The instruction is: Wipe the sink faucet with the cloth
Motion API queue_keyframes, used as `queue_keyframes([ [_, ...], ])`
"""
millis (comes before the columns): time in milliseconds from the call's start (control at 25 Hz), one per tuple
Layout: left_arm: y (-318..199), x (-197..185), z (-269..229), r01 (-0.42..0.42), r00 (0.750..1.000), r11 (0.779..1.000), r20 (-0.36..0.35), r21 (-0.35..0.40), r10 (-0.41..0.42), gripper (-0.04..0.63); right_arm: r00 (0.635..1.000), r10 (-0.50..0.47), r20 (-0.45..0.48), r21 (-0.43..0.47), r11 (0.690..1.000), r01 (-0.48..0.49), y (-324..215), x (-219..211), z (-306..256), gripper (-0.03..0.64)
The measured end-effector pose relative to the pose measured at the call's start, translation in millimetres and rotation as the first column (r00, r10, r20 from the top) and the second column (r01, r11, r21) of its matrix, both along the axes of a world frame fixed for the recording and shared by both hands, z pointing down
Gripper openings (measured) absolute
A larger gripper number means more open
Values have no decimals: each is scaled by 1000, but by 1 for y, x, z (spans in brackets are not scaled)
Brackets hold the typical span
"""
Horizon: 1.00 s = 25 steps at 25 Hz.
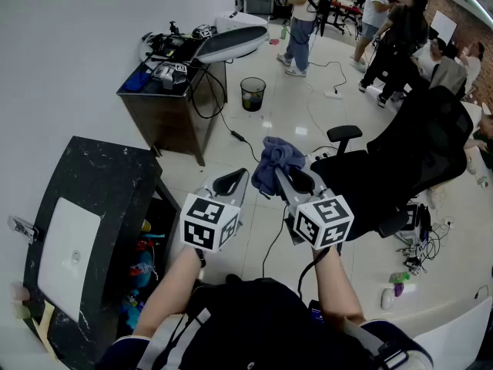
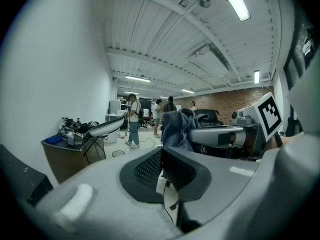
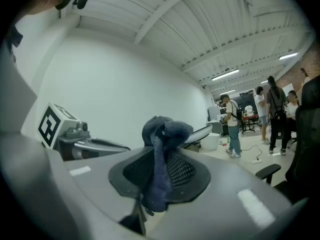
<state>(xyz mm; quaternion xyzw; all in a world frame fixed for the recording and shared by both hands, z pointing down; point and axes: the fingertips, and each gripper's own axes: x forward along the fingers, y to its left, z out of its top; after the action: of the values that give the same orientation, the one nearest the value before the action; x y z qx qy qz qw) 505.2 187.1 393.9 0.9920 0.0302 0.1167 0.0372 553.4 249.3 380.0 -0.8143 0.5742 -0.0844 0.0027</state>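
A dark blue cloth (image 1: 275,159) is bunched up in my right gripper (image 1: 283,177), held in the air above the floor. In the right gripper view the cloth (image 3: 161,149) hangs pinched between the jaws of that gripper (image 3: 161,165). My left gripper (image 1: 237,179) is level beside it, shut and empty; its view shows the pads of the left gripper (image 2: 161,155) pressed together. The sink is low at the left: a white basin (image 1: 65,253) set in a black counter (image 1: 96,183), with the faucet (image 1: 23,228) at its far edge. Both grippers are well away from it.
A black office chair (image 1: 416,153) stands close on the right. A dark desk (image 1: 173,91) loaded with gear is ahead at the left, with a bin (image 1: 253,93) beside it. Cables run across the floor. Several people (image 1: 304,14) stand at the back.
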Motion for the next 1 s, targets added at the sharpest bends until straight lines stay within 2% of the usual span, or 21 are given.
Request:
queue_keyframes([
  [160, -21, -12, 0, 53, 999, 999, -3, -5, -53, 2, 998, -55, 12, 15, 998, 54, -19, -10, -2, 72],
  [280, -48, -32, -1, 129, 992, 992, -8, -7, -129, 1, 992, -125, 8, 15, 992, 125, -45, -25, -3, 72],
  [400, -78, -60, -1, 227, 974, 974, -8, -9, -227, 1, 975, -223, 9, 14, 975, 223, -78, -46, -3, 72],
  [600, -123, -110, -1, 364, 931, 931, -11, -12, -364, 2, 932, -364, 0, 14, 931, 364, -130, -89, -2, 72],
  [680, -143, -137, -2, 433, 902, 902, -9, -13, -433, 2, 902, -432, -7, 12, 902, 432, -152, -112, -4, 72],
  [800, -170, -181, -3, 539, 842, 842, -7, -20, -539, 2, 844, -537, -14, 7, 844, 537, -187, -149, -5, 72],
  [1000, -204, -248, -2, 664, 747, 747, -5, -28, -665, 2, 749, -662, -17, -1, 750, 662, -232, -210, -4, 72],
])
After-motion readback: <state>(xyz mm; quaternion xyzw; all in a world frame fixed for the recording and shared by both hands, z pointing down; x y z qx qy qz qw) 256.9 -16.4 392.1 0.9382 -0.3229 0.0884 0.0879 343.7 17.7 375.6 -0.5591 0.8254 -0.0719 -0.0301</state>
